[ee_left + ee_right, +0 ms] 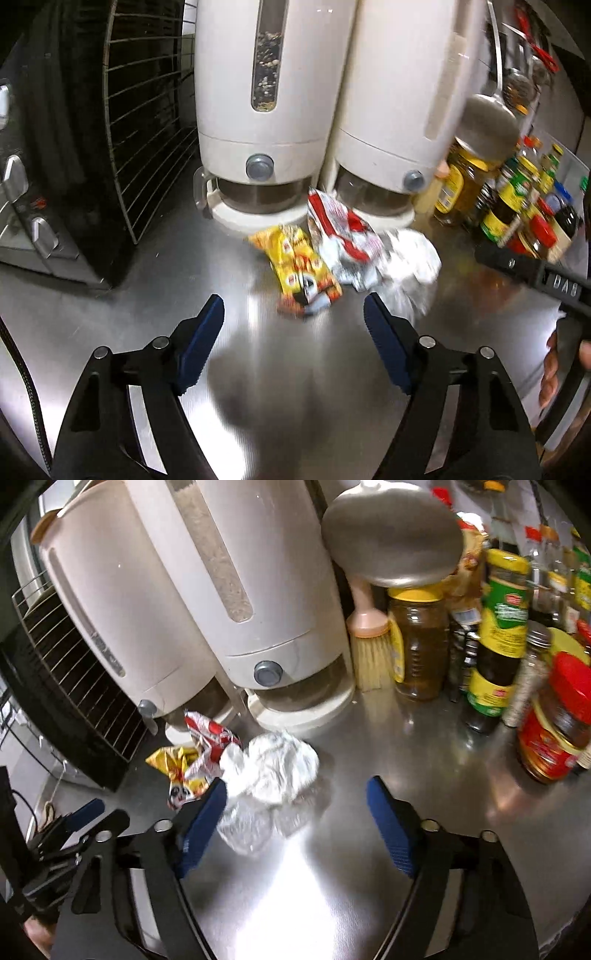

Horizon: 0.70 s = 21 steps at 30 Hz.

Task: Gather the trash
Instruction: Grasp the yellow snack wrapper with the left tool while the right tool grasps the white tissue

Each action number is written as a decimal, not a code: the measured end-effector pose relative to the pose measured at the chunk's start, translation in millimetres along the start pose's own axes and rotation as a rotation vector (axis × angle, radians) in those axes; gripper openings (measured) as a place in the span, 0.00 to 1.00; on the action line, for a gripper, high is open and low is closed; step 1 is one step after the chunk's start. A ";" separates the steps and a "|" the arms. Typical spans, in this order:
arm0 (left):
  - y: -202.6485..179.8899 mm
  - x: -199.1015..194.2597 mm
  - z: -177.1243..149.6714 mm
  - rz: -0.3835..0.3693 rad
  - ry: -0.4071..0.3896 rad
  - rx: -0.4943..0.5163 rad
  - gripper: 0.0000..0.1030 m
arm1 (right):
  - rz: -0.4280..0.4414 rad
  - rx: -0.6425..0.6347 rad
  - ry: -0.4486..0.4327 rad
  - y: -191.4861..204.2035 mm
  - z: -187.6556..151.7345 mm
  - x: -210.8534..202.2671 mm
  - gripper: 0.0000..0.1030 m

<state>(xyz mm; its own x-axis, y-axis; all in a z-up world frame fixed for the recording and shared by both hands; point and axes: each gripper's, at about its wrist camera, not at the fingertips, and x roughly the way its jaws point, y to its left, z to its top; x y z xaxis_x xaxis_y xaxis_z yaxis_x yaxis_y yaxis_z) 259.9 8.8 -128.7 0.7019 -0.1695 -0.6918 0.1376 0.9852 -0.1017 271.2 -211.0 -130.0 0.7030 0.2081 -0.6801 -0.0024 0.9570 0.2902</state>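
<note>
Three pieces of trash lie bunched on a steel counter (147,280): a yellow wrapper (299,269), a red-and-white wrapper (340,229) and a crumpled white wad (273,768). From the left wrist, the left claw (293,310) stands open with nothing between its blue pads, the yellow wrapper just beyond its tips. From the right wrist, the right claw (295,794) is also open; the white wad lies just beyond its tips, toward its left pad, and whether pad and wad touch cannot be told.

Near the claws the counter is bare and bright with glare, giving open room on the near side. On the far side the trash sits against the bases of two tall white dispensers (266,92), each with a clear window showing grain or seed inside and a grey knob low on the front. To the left stands a black wire rack (147,122). To the right are a small brush (369,642), a hanging steel ladle (391,535) and a crowd of jars and bottles (498,627), several holding dark sauce or amber liquid.
</note>
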 end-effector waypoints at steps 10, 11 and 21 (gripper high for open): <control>1.8 58.3 22.1 0.012 0.064 -0.015 0.58 | 0.026 0.005 0.086 9.3 11.9 54.8 0.55; 2.9 62.8 22.7 0.009 0.069 -0.024 0.58 | 0.024 0.006 0.087 9.4 12.0 57.8 0.55; -8.1 89.4 21.6 -0.037 0.121 0.001 0.31 | 0.028 -0.051 0.154 15.4 1.9 80.6 0.22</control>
<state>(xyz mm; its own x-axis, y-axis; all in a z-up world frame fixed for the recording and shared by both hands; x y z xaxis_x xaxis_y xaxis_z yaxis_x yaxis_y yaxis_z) 336.7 -14.8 -174.3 0.6068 -0.2018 -0.7688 0.1627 0.9783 -0.1283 329.2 -179.9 -179.1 0.5849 0.2595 -0.7685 -0.0593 0.9586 0.2786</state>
